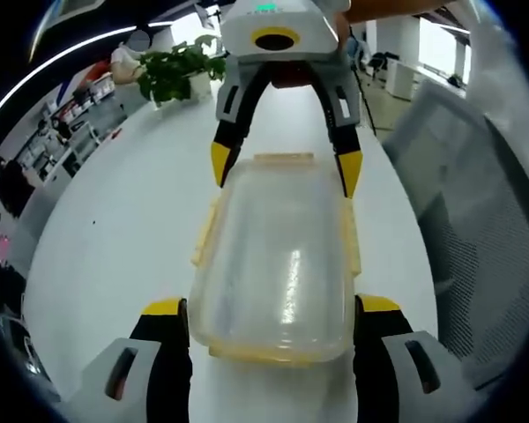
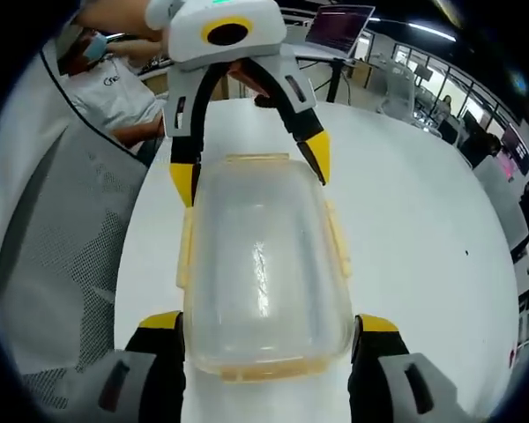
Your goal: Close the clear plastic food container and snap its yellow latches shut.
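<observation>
Container [image 1: 278, 264] of clear plastic, lid on, lies lengthwise on the white table [image 1: 115, 229], yellow latches [image 1: 204, 231] along its sides. Left gripper [image 1: 271, 319] straddles the near end, jaws apart against its corners; right gripper [image 2: 266, 333] does likewise at the opposite end. Beyond: potted plant [image 1: 178, 70], mesh chair [image 1: 476, 203], open office.

Container [image 1: 273, 264] contents unclear thru cloudy lid; near-end latch [image 2: 273, 370] state unreadable.
</observation>
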A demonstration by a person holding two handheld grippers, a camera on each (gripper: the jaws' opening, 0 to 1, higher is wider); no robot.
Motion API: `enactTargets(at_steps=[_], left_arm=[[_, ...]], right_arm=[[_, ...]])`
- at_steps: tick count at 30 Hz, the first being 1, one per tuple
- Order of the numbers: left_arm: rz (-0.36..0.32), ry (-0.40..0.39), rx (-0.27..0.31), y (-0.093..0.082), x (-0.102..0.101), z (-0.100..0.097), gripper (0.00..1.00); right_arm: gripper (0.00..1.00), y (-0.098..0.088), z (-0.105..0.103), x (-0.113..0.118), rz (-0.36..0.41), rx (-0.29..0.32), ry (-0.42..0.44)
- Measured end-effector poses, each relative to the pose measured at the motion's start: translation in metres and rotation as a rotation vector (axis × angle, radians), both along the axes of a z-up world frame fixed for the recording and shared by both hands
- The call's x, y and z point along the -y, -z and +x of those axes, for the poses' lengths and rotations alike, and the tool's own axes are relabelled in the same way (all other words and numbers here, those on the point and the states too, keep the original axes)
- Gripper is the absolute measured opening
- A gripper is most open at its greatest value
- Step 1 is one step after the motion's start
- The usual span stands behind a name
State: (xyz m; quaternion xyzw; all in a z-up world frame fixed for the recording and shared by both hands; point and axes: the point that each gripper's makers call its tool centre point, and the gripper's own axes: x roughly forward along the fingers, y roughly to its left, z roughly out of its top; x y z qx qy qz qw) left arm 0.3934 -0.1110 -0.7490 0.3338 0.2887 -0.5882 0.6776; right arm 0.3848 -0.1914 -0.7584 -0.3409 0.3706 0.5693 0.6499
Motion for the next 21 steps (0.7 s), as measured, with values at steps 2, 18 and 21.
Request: enactTargets(at_steps=[2,18,21], left_arm=[[0.006,-0.002,0.001,0.0,-0.001,0.006,0.73],[0.014,-0.03,0.003,-0.001,-0.002,0.048,0.73],[0.021,-0.025,0.003,-0.001,-0.001,0.055,0.73]], right_arm=[[0.76,0.0,0.004,-0.001,0.001,0.0,-0.001],[0.76,-0.001,0.051,-0.001,-0.003,0.001,-0.027],[0.77,-0.001,0.056,-0.002,-0.007,-0.002,-0.02]])
